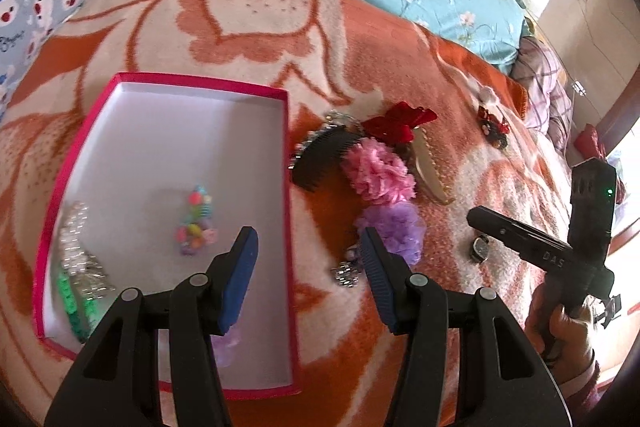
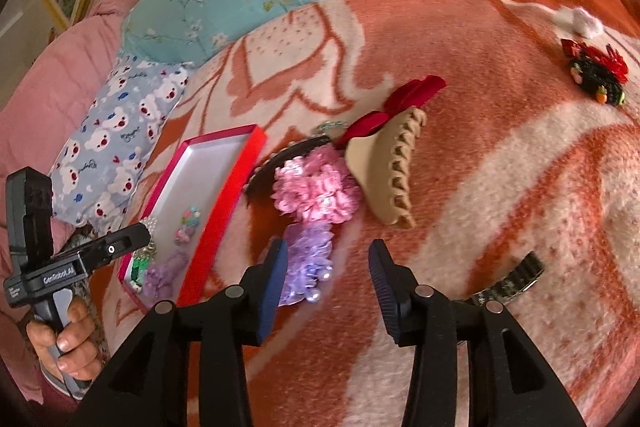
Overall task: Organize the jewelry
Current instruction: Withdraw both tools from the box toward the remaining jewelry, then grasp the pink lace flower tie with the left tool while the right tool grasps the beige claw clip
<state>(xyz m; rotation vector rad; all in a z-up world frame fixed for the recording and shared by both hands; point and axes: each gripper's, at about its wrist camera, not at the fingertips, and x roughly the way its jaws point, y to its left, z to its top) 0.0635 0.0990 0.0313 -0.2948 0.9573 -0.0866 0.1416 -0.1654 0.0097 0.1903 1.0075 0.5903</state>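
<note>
On a bed covered by an orange-and-cream blanket, a pink-rimmed box with a white floor is set at the left as the collecting place. Some pieces are already seen inside it: a colourful bead piece, a silver beaded piece and something green at its near left corner, with a pale purple item partly covered by the left hand-held gripper. That gripper is held over the box's right rim with its jaws moderately apart and nothing between the pads, which suggests it is kept ready beside the box rather than gripping. The unsorted pieces are clustered just right of the box: a black comb, a pink flower piece, a purple flower piece, a beige claw clip and a red bow, several touching or overlapping. The right hand-held gripper is poised near that cluster, jaws apart and empty, the purple flower lying just beside its left pad; it is judged the likely next pick. A red-and-black ornament lies well apart at the far right. A dark banded object, perhaps a watch, is cut off behind the right finger. A small silver piece is hard to make out.
</note>
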